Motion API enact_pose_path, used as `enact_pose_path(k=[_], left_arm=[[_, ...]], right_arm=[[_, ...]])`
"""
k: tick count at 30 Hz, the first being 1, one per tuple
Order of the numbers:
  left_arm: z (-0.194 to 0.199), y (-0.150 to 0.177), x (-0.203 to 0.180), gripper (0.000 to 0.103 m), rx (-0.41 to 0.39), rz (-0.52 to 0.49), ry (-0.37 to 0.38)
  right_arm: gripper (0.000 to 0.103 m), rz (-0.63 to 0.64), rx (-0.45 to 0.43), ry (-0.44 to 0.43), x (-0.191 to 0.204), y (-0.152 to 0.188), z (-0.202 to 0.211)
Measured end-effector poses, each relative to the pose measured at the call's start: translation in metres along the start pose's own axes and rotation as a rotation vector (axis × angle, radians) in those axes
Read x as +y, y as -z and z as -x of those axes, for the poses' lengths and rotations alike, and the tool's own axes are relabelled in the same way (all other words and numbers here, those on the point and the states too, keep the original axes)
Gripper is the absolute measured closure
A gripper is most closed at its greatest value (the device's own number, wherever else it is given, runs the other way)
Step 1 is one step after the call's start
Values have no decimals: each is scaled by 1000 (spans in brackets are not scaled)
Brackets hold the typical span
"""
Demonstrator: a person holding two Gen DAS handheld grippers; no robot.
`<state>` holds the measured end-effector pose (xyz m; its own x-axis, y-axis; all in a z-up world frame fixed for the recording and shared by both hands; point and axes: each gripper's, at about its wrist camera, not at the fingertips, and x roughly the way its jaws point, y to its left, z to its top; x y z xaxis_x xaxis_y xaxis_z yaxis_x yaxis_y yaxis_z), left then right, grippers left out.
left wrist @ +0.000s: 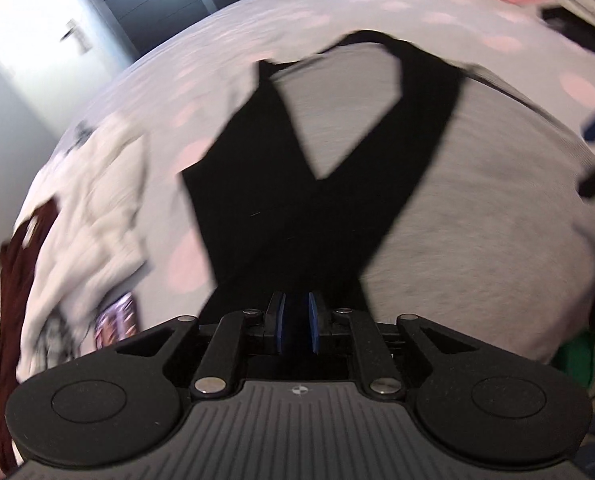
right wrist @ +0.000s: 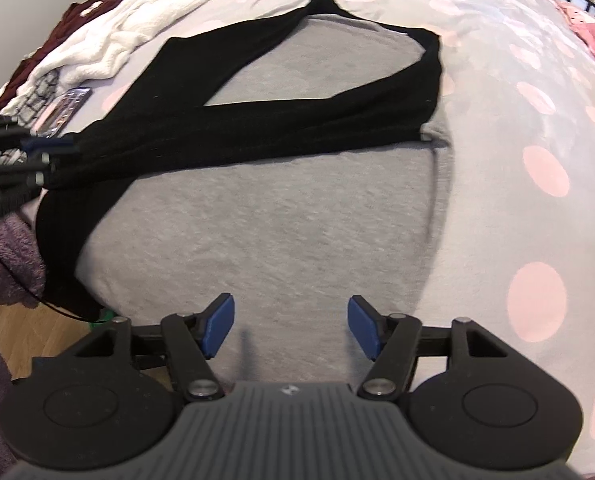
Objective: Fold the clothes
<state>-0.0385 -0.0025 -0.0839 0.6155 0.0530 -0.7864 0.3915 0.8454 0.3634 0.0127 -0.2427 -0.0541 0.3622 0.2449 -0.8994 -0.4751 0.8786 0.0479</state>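
Spread across a bed, a grey cover with pink dots [right wrist: 537, 184] is carrying everything. Up close, the left gripper [left wrist: 296, 322] is showing its blue pads [left wrist: 312, 320] standing a narrow slit apart, with the black sleeves [left wrist: 297, 240] lying directly ahead; whether any cloth is sitting between the jaws cannot be told. The right gripper [right wrist: 289, 326] is hovering with its jaws wide apart and nothing between them, over the grey body of the sweatshirt [right wrist: 257, 232]. That garment is lying flat on the bed, its two black sleeves folded across it and crossing. Farther out, a white knitted garment [right wrist: 137, 28] and a dark red one [right wrist: 81, 12] are lying beside it
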Motion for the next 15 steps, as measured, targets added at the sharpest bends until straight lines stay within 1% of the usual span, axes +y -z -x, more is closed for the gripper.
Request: enact_pose_path(k=[4,8,12,14,15], left_arm=[[-6,-7,-14,85,-3,-66,6],[-16,-15,-24,85,-3,-85,11],[-28,-22,-30,85,-1,-90,19],[-33,-24,-31,85,6,-92,25],[-36,-25,-31,85,10,-90,29]], right_arm=[[35,26,20,40,-11,-4,6],[35,120,18,97,-21,-12,13],[35,276,-20,184,-26,-19,13],[35,307,-29,235,-29,-23,9],[34,307,-38,247,-30,-24,6]])
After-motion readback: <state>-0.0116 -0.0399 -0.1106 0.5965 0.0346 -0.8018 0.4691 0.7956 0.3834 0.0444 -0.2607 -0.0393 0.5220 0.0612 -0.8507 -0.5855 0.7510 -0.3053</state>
